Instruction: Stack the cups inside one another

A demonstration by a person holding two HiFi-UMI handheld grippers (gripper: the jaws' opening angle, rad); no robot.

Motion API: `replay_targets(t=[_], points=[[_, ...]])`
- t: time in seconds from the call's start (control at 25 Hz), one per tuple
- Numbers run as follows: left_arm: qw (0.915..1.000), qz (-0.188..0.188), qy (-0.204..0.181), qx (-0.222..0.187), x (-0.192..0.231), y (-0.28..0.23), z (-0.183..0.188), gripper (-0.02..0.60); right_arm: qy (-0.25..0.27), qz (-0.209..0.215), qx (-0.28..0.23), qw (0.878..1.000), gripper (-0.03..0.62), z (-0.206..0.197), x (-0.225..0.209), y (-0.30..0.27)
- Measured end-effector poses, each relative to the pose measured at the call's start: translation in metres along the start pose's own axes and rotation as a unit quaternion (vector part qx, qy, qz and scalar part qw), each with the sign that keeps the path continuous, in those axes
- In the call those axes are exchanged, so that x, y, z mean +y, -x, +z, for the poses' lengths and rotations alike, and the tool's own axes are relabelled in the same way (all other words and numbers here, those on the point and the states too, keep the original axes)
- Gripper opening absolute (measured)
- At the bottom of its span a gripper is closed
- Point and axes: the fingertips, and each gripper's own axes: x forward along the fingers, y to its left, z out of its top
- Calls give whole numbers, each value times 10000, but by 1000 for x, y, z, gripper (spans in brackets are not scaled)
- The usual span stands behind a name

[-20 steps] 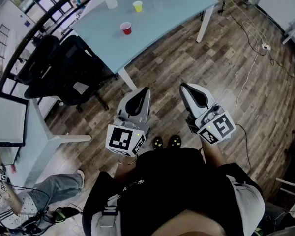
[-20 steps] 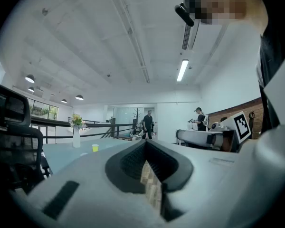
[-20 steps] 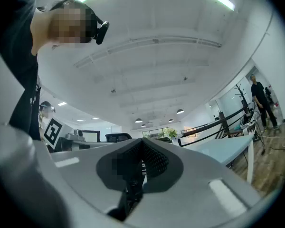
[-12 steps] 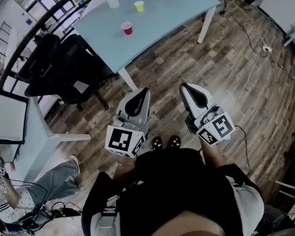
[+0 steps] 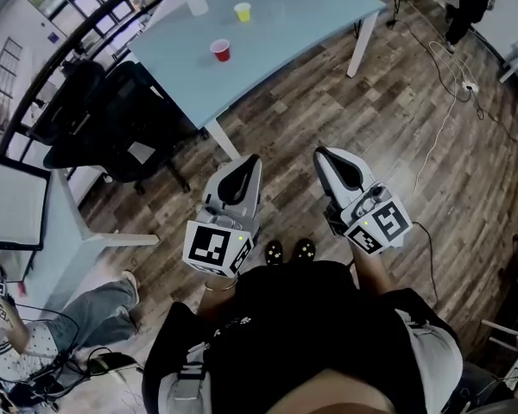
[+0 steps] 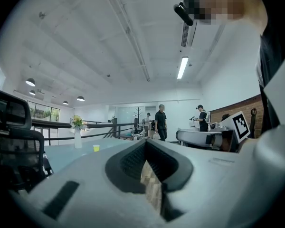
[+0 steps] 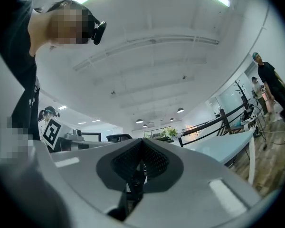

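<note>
Head view: left tool (image 5: 249, 164) and right tool (image 5: 326, 156) closed, empty; approach to red cup (image 5: 220, 50) on far bench (image 5: 311, 15) likely next.

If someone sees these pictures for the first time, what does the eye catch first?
The left gripper and right gripper are held side by side before the person's body, jaws shut and empty, above the wooden floor. Far ahead, a red cup and a yellow cup stand apart on the pale blue table.
</note>
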Motion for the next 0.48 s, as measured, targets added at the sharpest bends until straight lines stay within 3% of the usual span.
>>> replay_targets(t=[0.48], points=[[9998,168,31,89,-16,-16,-5,-11,-102,111,8,9999,2,2,-22,19]])
